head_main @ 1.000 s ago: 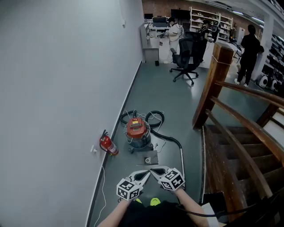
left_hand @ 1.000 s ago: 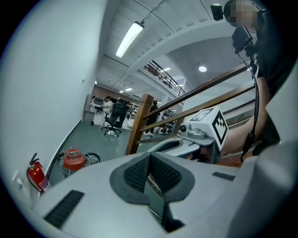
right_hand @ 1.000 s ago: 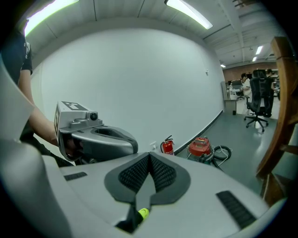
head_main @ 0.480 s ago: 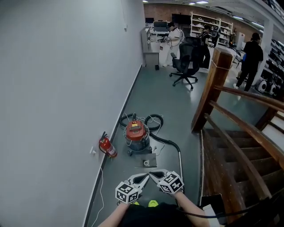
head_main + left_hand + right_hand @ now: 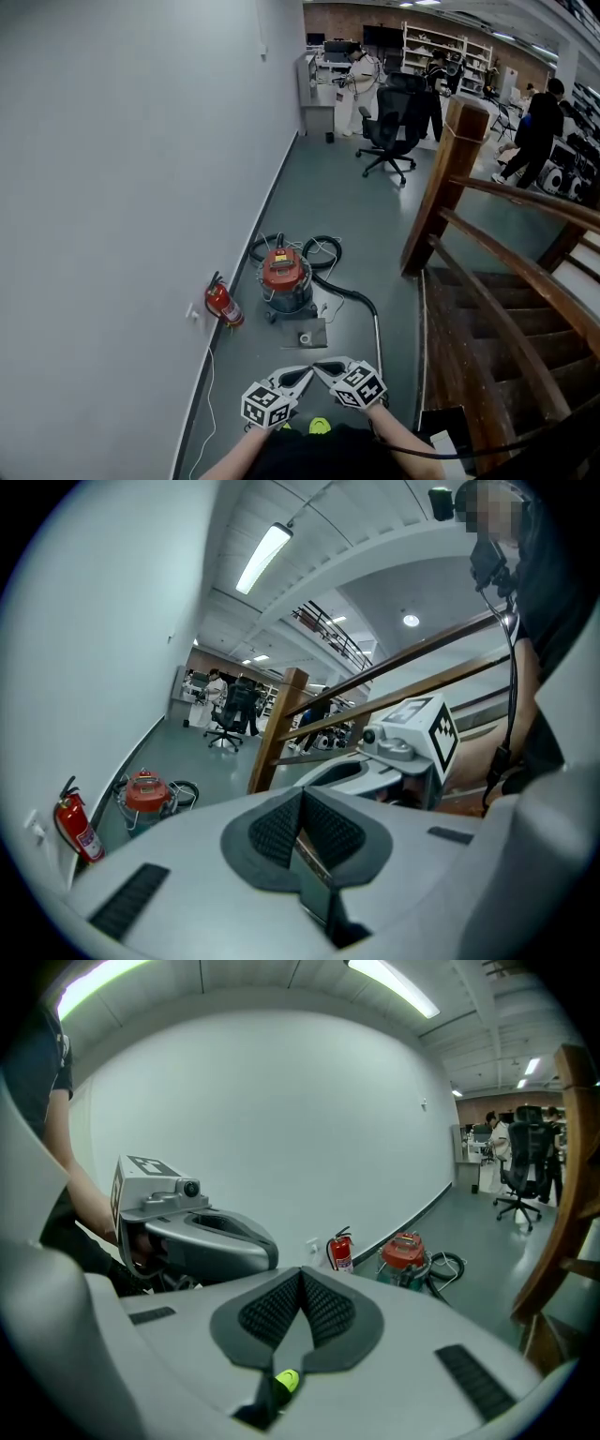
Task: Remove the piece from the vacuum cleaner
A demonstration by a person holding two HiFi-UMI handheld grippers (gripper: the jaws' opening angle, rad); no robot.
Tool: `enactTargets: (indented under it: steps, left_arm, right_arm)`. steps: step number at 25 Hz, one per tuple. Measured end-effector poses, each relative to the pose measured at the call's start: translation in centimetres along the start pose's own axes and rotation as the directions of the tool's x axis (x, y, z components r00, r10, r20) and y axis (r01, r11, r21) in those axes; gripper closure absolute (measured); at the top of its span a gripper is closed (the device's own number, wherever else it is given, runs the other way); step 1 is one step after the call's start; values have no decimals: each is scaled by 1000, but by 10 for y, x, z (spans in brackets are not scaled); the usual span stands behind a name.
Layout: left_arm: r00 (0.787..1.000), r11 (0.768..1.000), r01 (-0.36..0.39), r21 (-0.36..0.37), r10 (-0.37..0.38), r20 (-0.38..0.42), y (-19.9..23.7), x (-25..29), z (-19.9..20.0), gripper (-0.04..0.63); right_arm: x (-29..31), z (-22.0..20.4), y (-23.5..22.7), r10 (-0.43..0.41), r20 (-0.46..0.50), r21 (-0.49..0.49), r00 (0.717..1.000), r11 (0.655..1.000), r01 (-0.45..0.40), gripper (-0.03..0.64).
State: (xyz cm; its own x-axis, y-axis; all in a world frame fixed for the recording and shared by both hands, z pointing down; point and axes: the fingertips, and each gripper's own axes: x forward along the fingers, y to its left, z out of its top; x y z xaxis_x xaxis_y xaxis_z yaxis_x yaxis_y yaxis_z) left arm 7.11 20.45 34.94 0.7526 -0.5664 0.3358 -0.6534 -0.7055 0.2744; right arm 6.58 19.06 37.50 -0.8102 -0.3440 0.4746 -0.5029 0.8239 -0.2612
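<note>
Beyond the gripper tips, on the grey floor by the left wall: red-topped vacuum cleaner (image 5: pixel 284 278), well apart from both hands. Off its right side, black hose (image 5: pixel 342 289) running into a straight wand (image 5: pixel 380 339), long axis near-to-far, closer to the right gripper (image 5: pixel 319 365). Just near of the vacuum cleaner, flat grey nozzle plate (image 5: pixel 307 334), likely the piece, dead ahead. Jaws of left gripper (image 5: pixel 307 372) and right alike pressed together, nothing between

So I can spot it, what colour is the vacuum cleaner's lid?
The vacuum cleaner's lid is red-orange; the head view shows it best.
</note>
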Motion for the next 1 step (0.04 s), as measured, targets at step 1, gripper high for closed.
enactTargets:
  steps: [1]
  left_arm:
    - [1000, 1000, 3, -1, -3, -3, 0, 1, -1, 584]
  right_arm:
    - [0, -2, -1, -1, -3, 0, 1000, 1000, 1, 602]
